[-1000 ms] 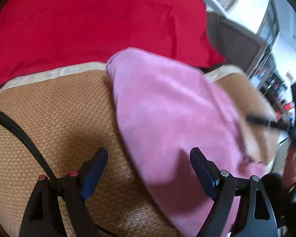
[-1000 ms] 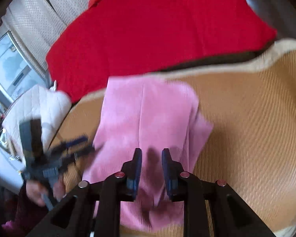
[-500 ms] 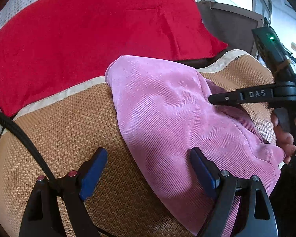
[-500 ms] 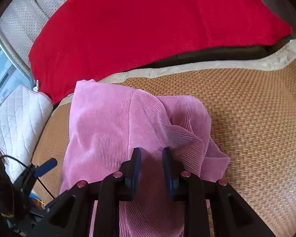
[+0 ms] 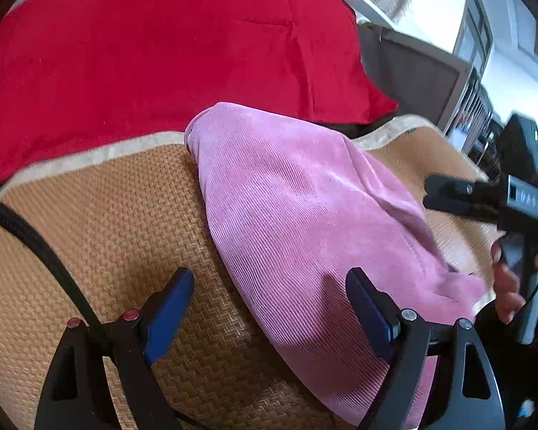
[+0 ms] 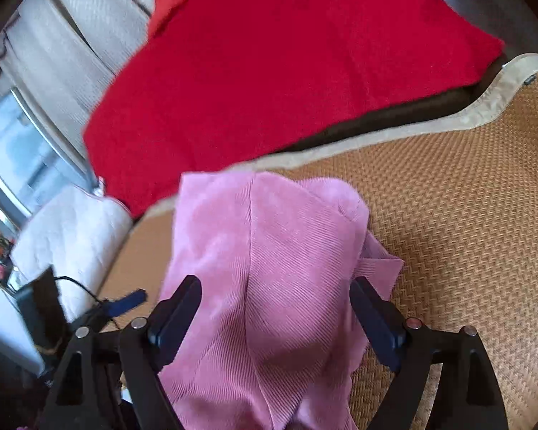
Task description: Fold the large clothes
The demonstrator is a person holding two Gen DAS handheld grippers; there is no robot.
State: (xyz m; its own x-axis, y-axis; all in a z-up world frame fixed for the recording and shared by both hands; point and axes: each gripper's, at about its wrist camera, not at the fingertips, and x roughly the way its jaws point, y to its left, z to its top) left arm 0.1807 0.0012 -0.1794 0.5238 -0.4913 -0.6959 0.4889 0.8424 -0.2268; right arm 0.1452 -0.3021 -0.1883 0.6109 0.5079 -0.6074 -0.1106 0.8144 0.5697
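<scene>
A pink corduroy garment (image 6: 269, 286) lies folded on a woven tan mat (image 6: 466, 222) with a pale border. Behind the mat spreads a red blanket (image 6: 287, 53); a white quilted cushion (image 6: 71, 229) and curtains (image 6: 71, 36) sit leftward. The right claw (image 6: 276, 308) has just been opening and now gapes above the garment, gripping nothing. The left claw (image 5: 269, 304) stands wide, empty.

The pink garment (image 6: 269, 286) runs off the bottom edge, and the far hand-held gripper (image 5: 484, 197) is motion-blurred.
</scene>
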